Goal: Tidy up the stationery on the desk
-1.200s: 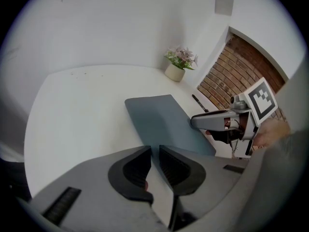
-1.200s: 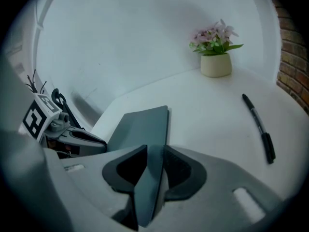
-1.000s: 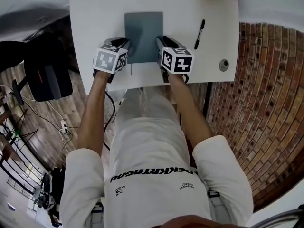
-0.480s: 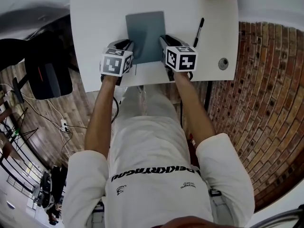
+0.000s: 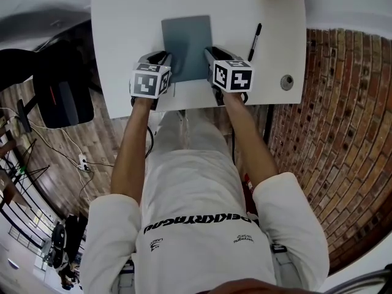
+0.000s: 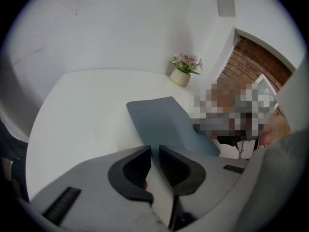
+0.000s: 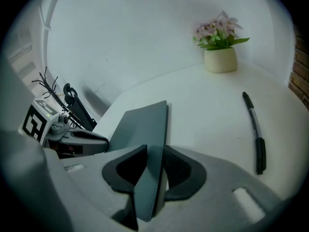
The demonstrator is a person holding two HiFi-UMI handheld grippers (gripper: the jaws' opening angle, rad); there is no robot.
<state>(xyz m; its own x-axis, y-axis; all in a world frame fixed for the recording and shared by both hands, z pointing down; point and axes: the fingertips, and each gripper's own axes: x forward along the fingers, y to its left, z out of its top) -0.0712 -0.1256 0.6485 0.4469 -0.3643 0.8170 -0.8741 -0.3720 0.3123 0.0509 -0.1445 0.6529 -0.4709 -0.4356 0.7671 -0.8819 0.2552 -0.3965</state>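
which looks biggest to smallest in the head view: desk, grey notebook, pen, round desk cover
desk
grey notebook
pen, long but thin
round desk cover, close to the pen in area, so that pair is unsure

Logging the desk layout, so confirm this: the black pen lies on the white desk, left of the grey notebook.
Wrong side: the black pen lies on the white desk to the right of the grey notebook, not left of it. The head view shows it.
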